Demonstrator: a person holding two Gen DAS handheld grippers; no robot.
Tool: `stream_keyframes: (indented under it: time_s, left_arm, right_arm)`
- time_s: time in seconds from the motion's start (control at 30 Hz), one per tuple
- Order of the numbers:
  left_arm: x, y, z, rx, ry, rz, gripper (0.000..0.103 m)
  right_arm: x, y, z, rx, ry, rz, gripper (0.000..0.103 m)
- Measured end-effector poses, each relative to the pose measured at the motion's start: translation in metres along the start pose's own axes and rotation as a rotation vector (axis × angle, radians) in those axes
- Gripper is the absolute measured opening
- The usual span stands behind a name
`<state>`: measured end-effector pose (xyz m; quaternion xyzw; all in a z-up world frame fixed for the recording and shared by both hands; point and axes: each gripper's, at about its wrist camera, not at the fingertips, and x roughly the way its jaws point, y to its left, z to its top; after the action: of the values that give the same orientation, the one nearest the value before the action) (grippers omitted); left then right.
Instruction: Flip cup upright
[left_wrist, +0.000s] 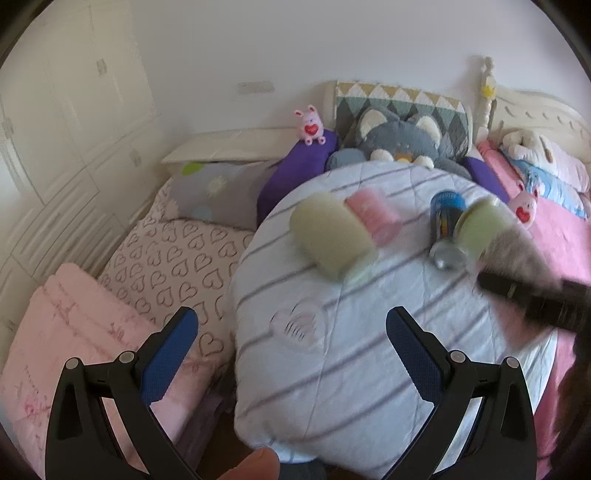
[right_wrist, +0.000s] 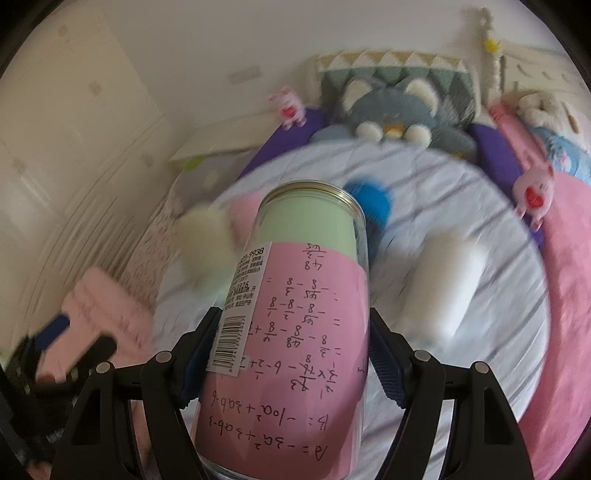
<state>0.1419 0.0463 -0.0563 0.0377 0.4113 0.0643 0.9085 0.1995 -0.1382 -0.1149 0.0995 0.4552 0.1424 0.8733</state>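
Observation:
My right gripper (right_wrist: 291, 332) is shut on a clear cup (right_wrist: 295, 314) with a pink and green paper lining, held tilted above the striped round cushion (right_wrist: 480, 350). In the left wrist view the same cup (left_wrist: 480, 225) shows blurred at the right, with the right gripper's dark body (left_wrist: 532, 299) behind it. My left gripper (left_wrist: 291, 332) is open and empty over the cushion's near edge (left_wrist: 332, 369). A pale yellow cup (left_wrist: 330, 236), a pink cup (left_wrist: 373, 214) and a blue cup (left_wrist: 447, 229) lie on their sides on the cushion.
Plush toys (left_wrist: 399, 140) and pillows line the back by the headboard. A heart-print sheet (left_wrist: 173, 266) and a folded pink blanket (left_wrist: 74, 332) lie at the left. A white wardrobe (left_wrist: 55, 129) stands beyond. A pink bedspread (left_wrist: 565, 240) lies at the right.

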Motion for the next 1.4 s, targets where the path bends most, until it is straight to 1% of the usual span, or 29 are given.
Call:
stream_keyframes:
  time_s: [0.03,0.07,0.17,0.2,0.27,0.33,0.37,0.43,0.5,0.6,0.67,0.73,0.77,0.87,0.97,1.0,1.07,1.13,1.27,1.4]
  left_arm:
    - [-0.002,0.002,-0.008,0.000,0.004,0.005,0.103]
    - [-0.004,0.004,-0.013,-0.002,0.008,0.010,0.103]
    - [-0.009,0.008,-0.030,-0.002,0.024,0.024,0.103]
    - [-0.010,0.008,-0.034,-0.001,0.028,0.027,0.103]
    - [-0.012,0.008,-0.044,0.002,0.037,0.034,0.103]
    - [-0.015,0.007,-0.050,0.006,0.042,0.039,0.103]
    - [-0.017,0.006,-0.052,0.008,0.042,0.042,0.103]
    - [-0.022,0.005,-0.054,0.012,0.038,0.044,0.103]
    - [-0.026,0.004,-0.054,0.014,0.032,0.044,0.103]
    - [-0.038,0.004,-0.054,0.010,0.012,0.036,0.103]
    - [-0.047,0.004,-0.053,0.012,-0.005,0.030,0.103]
    - [-0.057,0.004,-0.053,0.007,-0.027,0.017,0.103]
    - [-0.061,0.003,-0.053,0.006,-0.033,0.012,0.103]
    - [-0.072,0.001,-0.056,0.003,-0.048,-0.004,0.103]
    - [-0.081,-0.004,-0.058,0.001,-0.050,-0.019,0.103]
    - [-0.084,-0.006,-0.060,0.002,-0.050,-0.025,0.103]
    - [-0.092,-0.012,-0.063,0.011,-0.056,-0.028,0.103]
    - [-0.100,-0.018,-0.068,0.024,-0.062,-0.033,0.103]
    - [-0.112,-0.027,-0.075,0.046,-0.074,-0.034,0.103]
    - [-0.120,-0.031,-0.078,0.048,-0.081,-0.028,0.103]
  right_arm:
    - [0.005,0.004,-0.013,-0.005,0.011,0.009,0.076]
    - [0.011,0.010,-0.026,-0.017,0.019,0.000,0.076]
    - [0.031,0.014,-0.052,-0.026,0.049,-0.011,0.076]
    - [0.042,0.013,-0.060,-0.031,0.058,-0.027,0.076]
    - [0.053,0.011,-0.071,-0.036,0.071,-0.053,0.076]
    - [0.062,0.010,-0.080,-0.036,0.064,-0.060,0.076]
    - [0.064,0.008,-0.083,-0.038,0.059,-0.064,0.080]
    - [0.064,0.010,-0.088,-0.052,0.055,-0.065,0.081]
    - [0.055,0.009,-0.091,-0.056,0.046,-0.062,0.081]
    - [0.035,0.010,-0.091,-0.049,0.009,-0.019,0.082]
    - [0.015,0.014,-0.091,-0.047,-0.042,-0.006,0.082]
    - [-0.015,0.015,-0.091,-0.048,-0.099,0.016,0.082]
    - [-0.036,0.017,-0.092,-0.052,-0.143,0.018,0.082]
    - [-0.085,0.022,-0.098,-0.067,-0.257,-0.038,0.082]
    - [-0.114,0.023,-0.111,-0.058,-0.322,-0.063,0.082]
    - [-0.119,0.021,-0.114,-0.051,-0.323,-0.052,0.082]
    - [-0.119,0.019,-0.119,-0.044,-0.299,-0.032,0.082]
    - [-0.120,0.019,-0.124,-0.052,-0.292,-0.046,0.082]
    - [-0.127,0.018,-0.133,-0.054,-0.304,-0.049,0.082]
    - [-0.138,0.016,-0.140,-0.058,-0.319,-0.046,0.082]
